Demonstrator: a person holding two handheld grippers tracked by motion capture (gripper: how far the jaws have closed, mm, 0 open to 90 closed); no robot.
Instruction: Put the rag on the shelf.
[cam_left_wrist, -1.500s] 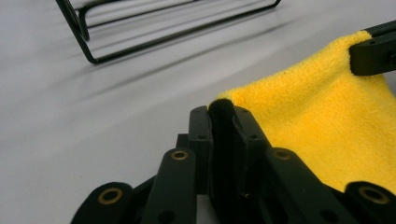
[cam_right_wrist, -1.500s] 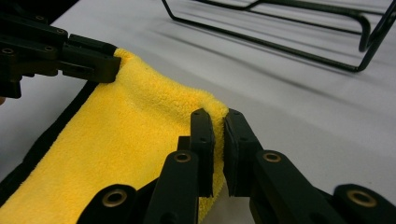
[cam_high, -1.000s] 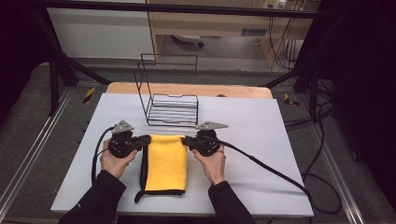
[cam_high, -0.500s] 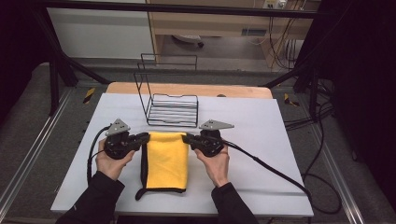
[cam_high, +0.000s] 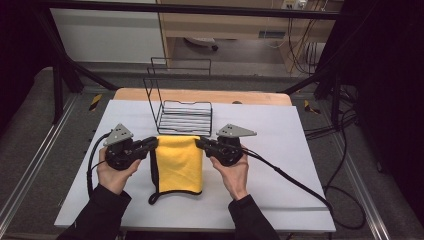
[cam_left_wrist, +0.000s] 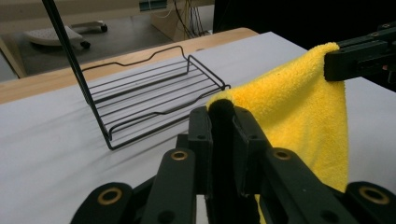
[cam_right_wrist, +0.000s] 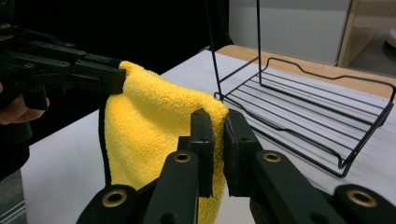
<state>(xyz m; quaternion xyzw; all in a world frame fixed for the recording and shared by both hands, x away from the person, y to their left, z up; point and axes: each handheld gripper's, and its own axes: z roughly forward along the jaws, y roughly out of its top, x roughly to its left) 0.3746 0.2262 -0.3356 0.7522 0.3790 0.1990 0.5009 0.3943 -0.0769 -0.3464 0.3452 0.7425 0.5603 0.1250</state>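
A: Looking down from the high view, a yellow microfiber cloth (cam_high: 179, 162) with black edging hangs between two hand-held tools. The left tool (cam_high: 154, 143) is clamped on its far left corner, the right tool (cam_high: 199, 142) on its far right corner. The top edge runs level from one tool to the other; the rest drapes toward the person, its near end on the white tabletop (cam_high: 280, 125).

B: And the wire rack?

A: The black wire rack (cam_high: 182, 116) stands just beyond the held edge, on the far side of both tools and about equally near to each. Any carry forward would, I judge, take the cloth's top edge broadside toward the rack's open front.

B: What does the left gripper view add?

A: The left tool (cam_left_wrist: 223, 110) is pinched tight on the black-bound corner, the cloth (cam_left_wrist: 299, 102) stretching away to the other tool at upper right, the rack (cam_left_wrist: 154, 100) ahead and to the left.

B: And the right gripper view?

A: The right tool (cam_right_wrist: 219, 122) is closed hard on the cloth (cam_right_wrist: 149, 126) corner; the fabric sags leftward to the other tool, and the rack (cam_right_wrist: 308, 121) lies ahead to the right, apart from the cloth.
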